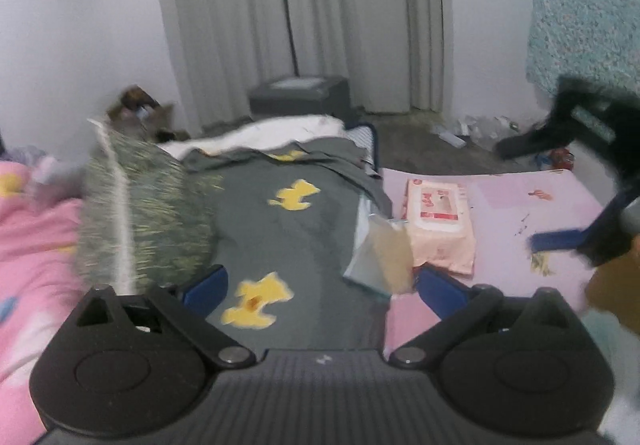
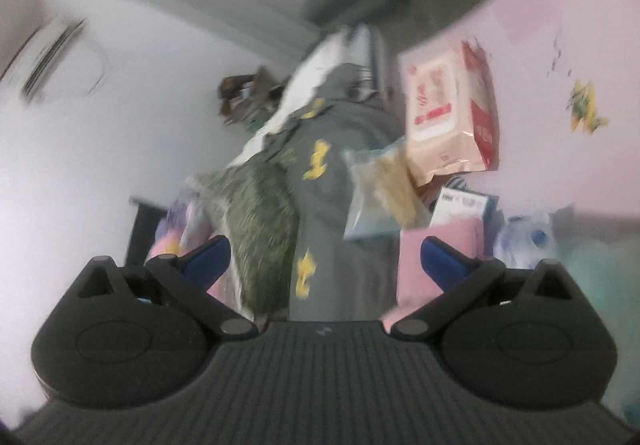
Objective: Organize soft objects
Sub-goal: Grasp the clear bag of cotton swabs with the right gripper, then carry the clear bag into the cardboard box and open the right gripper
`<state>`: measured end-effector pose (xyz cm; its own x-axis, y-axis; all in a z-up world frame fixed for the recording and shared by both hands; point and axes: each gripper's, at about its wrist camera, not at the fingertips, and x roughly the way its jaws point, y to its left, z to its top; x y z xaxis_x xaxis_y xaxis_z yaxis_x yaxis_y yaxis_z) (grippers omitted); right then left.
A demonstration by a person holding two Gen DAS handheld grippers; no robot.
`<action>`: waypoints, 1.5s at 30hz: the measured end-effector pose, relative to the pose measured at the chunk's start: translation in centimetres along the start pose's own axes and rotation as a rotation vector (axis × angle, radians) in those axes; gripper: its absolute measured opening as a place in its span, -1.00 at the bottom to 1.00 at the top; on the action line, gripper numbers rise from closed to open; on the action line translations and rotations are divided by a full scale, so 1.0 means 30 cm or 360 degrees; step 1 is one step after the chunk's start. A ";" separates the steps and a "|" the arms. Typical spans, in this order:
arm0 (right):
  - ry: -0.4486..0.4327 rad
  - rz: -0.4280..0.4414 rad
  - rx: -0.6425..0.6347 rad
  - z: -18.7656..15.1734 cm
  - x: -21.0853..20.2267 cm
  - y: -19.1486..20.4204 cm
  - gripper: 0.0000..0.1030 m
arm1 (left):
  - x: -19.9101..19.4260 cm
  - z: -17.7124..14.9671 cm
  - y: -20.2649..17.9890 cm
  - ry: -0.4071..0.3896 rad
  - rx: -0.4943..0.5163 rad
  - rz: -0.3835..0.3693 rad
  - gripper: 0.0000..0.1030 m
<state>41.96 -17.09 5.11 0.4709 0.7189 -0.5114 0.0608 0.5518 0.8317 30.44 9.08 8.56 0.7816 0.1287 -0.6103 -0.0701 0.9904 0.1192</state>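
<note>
Grey blanket (image 1: pixel 288 213) with yellow patches lies rumpled on the bed, a green fuzzy cushion (image 1: pixel 144 213) at its left edge, a wipes pack (image 1: pixel 438 219) and a clear bag (image 1: pixel 380 257) to its right; little looks sorted yet, I judge. Both views are blurred. Left tool (image 1: pixel 320 285) gapes wide, holding nothing; right tool (image 2: pixel 324 257) likewise wide and empty

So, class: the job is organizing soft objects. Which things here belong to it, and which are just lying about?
Belong:
green fuzzy cushion
grey blanket with yellow shapes
pink bedding

Lying about:
wipes pack
clear bag
grey box by the curtain
</note>
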 end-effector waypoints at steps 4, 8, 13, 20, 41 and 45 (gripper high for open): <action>0.0068 0.0013 0.0079 0.080 0.197 -0.080 0.85 | 0.171 0.041 -0.035 0.0064 0.0022 -0.0095 0.73; 0.0163 0.0044 0.0124 0.098 0.325 -0.143 0.61 | 0.275 0.053 -0.090 0.0154 0.0070 -0.0201 0.45; 0.0250 0.0055 0.0215 0.092 0.420 -0.198 0.38 | 0.398 0.038 -0.149 0.0274 0.0127 -0.0248 0.16; 0.0260 0.0048 0.0278 0.114 0.517 -0.260 0.10 | 0.535 0.052 -0.092 0.0423 -0.0039 -0.0247 0.11; 0.0316 0.0079 0.0276 0.142 0.631 -0.312 -0.08 | 0.618 0.111 -0.031 0.0570 -0.0241 -0.0262 -0.47; 0.0279 0.0159 0.0222 0.146 0.570 -0.246 -0.15 | 0.508 0.164 -0.008 0.0496 -0.0283 -0.0283 -0.48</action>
<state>53.44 -10.71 -8.82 0.3213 0.8360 -0.4449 0.1486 0.4195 0.8955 45.42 10.57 3.07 0.5679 -0.0633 -0.8206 -0.0783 0.9884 -0.1304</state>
